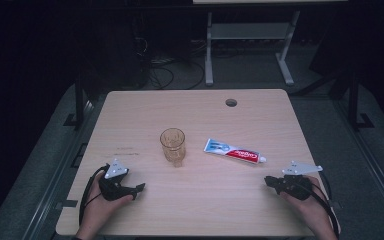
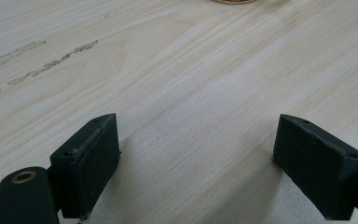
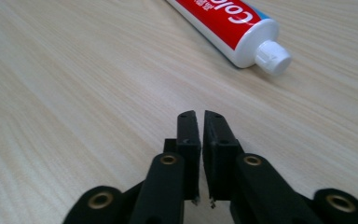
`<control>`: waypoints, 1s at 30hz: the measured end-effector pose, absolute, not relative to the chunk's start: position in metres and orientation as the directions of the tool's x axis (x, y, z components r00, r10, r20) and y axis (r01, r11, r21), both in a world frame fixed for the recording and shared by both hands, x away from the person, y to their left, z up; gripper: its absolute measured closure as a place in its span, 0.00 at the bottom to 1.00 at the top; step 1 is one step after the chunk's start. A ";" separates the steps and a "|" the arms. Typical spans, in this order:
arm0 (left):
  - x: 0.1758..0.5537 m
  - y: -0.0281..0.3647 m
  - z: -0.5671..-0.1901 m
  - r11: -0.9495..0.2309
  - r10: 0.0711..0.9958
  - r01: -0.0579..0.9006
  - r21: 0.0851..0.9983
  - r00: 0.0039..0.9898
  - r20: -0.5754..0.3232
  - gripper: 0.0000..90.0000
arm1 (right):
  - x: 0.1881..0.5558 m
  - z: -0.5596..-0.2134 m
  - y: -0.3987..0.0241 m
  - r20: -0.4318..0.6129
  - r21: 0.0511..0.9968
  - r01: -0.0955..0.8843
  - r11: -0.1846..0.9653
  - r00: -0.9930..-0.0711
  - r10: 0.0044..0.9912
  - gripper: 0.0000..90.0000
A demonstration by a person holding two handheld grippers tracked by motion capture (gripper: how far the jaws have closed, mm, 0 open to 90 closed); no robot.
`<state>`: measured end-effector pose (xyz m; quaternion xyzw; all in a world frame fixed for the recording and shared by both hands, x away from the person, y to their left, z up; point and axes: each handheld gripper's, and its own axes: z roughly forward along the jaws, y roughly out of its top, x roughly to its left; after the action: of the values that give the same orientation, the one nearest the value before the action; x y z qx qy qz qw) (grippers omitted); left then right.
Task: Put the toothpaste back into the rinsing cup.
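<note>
Pale wood-grain table stretches away from the person seated at its near edge. Nearest, at the left, a hand rests on the table holding the left gripper, which points to the right across the surface. In the left gripper view its two black jaws stand wide apart with only bare tabletop between them. At the right, the other hand holds the right gripper, which points left toward the middle of the table. In the right gripper view its jaws are drawn together, only a thin slit between the pads, with nothing between them. A little farther off lies a toothpaste tube, red, white and blue, flat on the table, its white cap turned toward the right gripper and near its tips without touching. Just left of the tube stands an amber drinking glass, upright, about midway across the table. Farther still, a small round hole sits near the table's far edge
</note>
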<state>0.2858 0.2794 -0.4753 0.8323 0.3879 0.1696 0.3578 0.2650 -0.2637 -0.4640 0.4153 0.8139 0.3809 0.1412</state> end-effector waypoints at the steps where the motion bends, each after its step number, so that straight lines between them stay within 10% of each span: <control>1: 0.286 0.279 -0.475 -0.443 0.767 0.524 0.727 0.642 0.005 0.15 | 0.266 -0.464 -0.264 0.086 0.737 0.570 0.364 -0.613 0.786 0.98; 30: 0.286 0.279 -0.475 -0.442 0.767 0.524 0.728 0.641 0.004 0.15 | 0.295 -0.446 -0.269 0.104 0.759 0.564 0.326 -0.599 0.794 1.00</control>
<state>0.2858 0.2793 -0.4754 0.8321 0.3880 0.1696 0.3580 0.2947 -0.2694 -0.4460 0.4238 0.8012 0.3969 0.1451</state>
